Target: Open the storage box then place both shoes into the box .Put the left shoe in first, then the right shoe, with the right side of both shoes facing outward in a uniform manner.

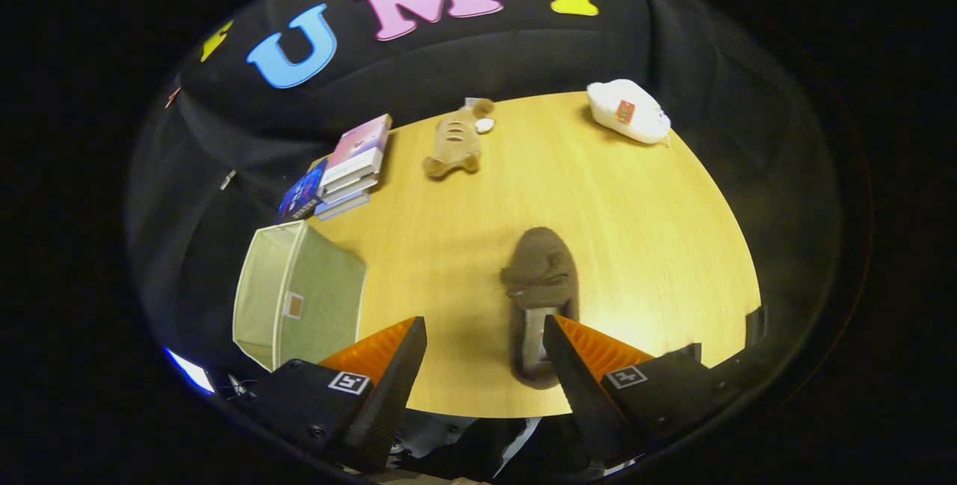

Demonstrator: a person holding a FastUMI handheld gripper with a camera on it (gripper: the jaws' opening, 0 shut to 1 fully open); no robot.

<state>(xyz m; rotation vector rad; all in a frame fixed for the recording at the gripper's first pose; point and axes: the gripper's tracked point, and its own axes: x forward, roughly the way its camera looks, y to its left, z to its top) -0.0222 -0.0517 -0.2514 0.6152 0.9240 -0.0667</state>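
I am holding my gripper (484, 343) wide open and empty above the brown shoe (540, 291) on the table (658, 246), so I can grab it for the open box (299, 298) (waiting just left).

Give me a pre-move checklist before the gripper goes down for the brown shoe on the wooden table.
1. Gripper open: ok, orange fingers spread wide, nothing between them.
2. Brown fuzzy slipper-style shoe reachable: ok, it lies on the round wooden table just ahead, its near end beside the right finger.
3. Alignment: not ok, the shoe sits off toward the right finger rather than centred in the gap.
4. Pale green fabric storage box open: ok, no lid on top, interior looks empty.
5. Left or right shoe: cannot tell from this angle.
6. Clutter clear of the path: ok, stacked books, tan plush toy and white plush lie far beyond the shoe.
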